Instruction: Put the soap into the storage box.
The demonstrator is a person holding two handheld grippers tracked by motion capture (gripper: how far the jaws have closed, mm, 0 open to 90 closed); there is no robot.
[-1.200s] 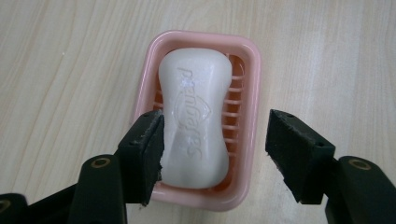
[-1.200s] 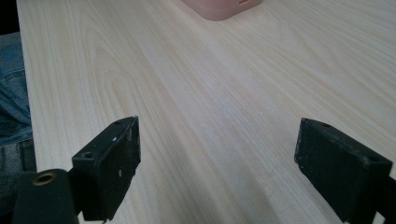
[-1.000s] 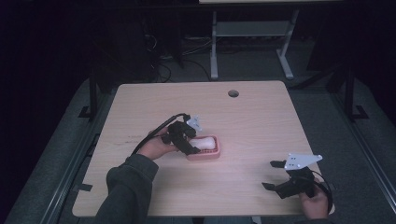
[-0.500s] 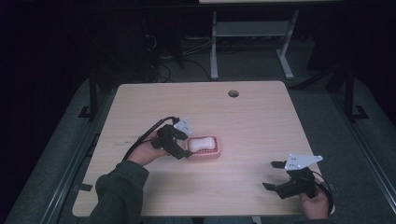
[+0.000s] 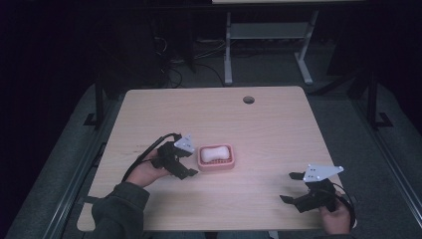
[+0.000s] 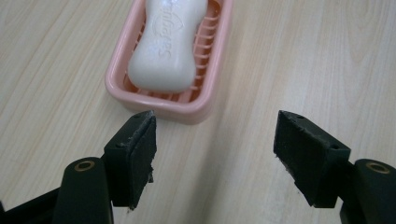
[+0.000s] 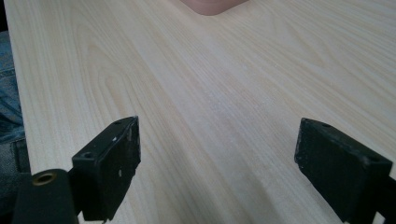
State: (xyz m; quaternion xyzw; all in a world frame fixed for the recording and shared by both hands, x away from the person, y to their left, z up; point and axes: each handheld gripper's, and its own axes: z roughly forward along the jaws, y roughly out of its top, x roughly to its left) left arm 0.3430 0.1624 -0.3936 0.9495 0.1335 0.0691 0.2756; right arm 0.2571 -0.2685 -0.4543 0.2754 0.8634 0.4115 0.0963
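Soap (image 5: 215, 152) lies in the pink dish (image 5: 217, 165) mid-desk, nearer the front edge. Left gripper (image 5: 187, 164) has backed off the dish toward the left edge, jaws just opening, wide and empty. Placement looks finished. Right gripper (image 5: 292, 187) rests near the front right corner, agape, holding nothing.

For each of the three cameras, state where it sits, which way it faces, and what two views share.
High view: above the table, facing forward and down; both forearms, left gripper, right gripper.
Left gripper view: on the left gripper, open jaws toward the soap in its pink dish.
Right gripper view: on the right gripper, open, over bare wood.
Shared: the pink dish.
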